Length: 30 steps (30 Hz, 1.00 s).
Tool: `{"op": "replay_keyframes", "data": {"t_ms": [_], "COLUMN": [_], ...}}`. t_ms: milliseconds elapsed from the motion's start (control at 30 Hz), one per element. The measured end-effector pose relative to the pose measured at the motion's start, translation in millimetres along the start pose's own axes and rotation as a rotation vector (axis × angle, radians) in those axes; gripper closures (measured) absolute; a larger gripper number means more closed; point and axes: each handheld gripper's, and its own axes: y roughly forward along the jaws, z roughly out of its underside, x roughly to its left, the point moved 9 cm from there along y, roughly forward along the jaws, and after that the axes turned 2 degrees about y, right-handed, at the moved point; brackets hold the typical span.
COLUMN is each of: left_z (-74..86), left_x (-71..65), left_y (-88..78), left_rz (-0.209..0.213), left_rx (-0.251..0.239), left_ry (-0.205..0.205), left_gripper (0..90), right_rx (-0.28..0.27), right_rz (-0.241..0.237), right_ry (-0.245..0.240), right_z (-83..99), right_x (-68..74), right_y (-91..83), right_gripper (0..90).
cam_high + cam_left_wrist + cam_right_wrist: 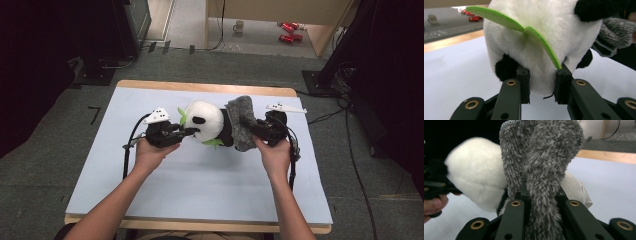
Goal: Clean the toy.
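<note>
A black-and-white panda plush (pixel 205 120) lies on its side in the middle of the pale blue table top (pixel 200 190), with green felt leaves (pixel 182 116) at its head. My left gripper (pixel 192 131) comes in from the left. In the left gripper view its jaws pinch the white fur of the panda (pixel 541 37) just below a green leaf (pixel 524 27). A grey fuzzy cloth (pixel 241 122) wraps the panda's right end. My right gripper (pixel 250 127) is shut on that grey cloth (pixel 544 157), which bunches up between its jaws, with the panda (pixel 479 177) behind it.
The table has a wooden rim (pixel 200 87) at the far side. On the floor beyond it stand a mug (pixel 239 26) and red cans (pixel 289 31). Dark equipment and cables (pixel 350 150) flank the table on both sides.
</note>
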Motion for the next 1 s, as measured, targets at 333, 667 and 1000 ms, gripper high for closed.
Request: {"op": "replay_keyframes", "data": {"t_ms": [333,667,1000], "left_z": [7.7,4.4,3.6], "left_x": [-20.9,-26.0,-30.9], "left_y": [11.8,12.2,11.8], "left_rz": [0.001,-0.023,-0.04], "left_rx": [-0.01,-0.005,-0.001], "left_ry": [0.084,0.104,0.112], "left_gripper": [69.5,69.2,68.9], "right_rx": [-0.036,0.021,0.227], "right_rz": [-0.047,-0.138,-0.124], "right_ry": [-0.038,-0.061,-0.078], "right_z": [-26.3,-42.8,-16.8], "right_x": [42.8,97.6,115.6], "right_y": [-19.2,-8.9,49.3], "right_gripper": [78.1,78.0,78.1]}}
